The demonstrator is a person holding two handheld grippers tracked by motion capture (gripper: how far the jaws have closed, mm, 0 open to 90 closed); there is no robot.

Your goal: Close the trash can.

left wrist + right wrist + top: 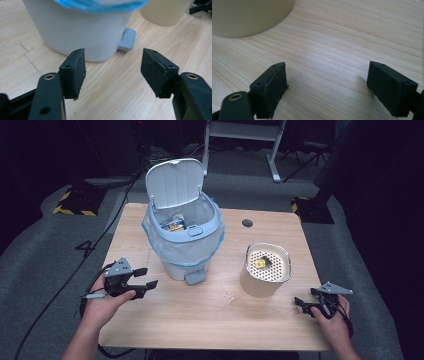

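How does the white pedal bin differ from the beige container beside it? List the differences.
The pedal bin is white, has a blue bag liner, a raised hinged lid and a foot pedal; the beige container has none of these and is topped by a perforated insert. The bin is larger. Both stand upright on the wooden table.

One pedal bin (184, 237), one perforated canister (265, 269), two grippers.
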